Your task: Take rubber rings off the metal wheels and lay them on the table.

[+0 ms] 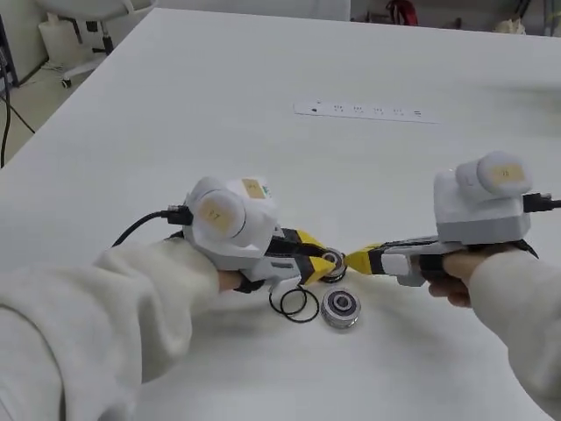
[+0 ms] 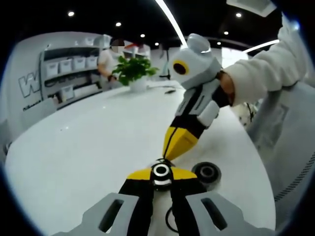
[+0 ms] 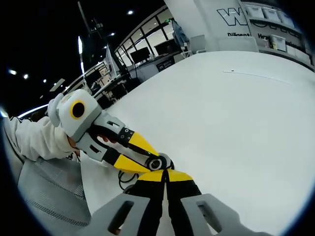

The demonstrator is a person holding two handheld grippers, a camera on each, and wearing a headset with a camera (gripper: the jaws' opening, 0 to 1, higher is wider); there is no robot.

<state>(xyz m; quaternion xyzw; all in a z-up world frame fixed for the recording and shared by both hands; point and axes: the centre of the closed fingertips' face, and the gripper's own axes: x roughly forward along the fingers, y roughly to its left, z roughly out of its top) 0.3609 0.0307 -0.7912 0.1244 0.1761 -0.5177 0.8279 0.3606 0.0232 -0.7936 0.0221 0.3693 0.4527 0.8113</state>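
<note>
While my left claw (image 1: 323,263) clamps a metal wheel (image 2: 161,171) low over the tabletop (image 1: 263,132), my right claw (image 3: 166,176) meets it nose to nose, jaws pressed together at the wheel's rim. I judge it a bracing hold, one side steadying so the other can peel rubber away. Whether a ring is pinched between those tips, I cannot make out. Just below lie two loose rubber rings (image 1: 298,303), overlapping, beside a second wheel (image 1: 340,307); its rim is too small to read.
</note>
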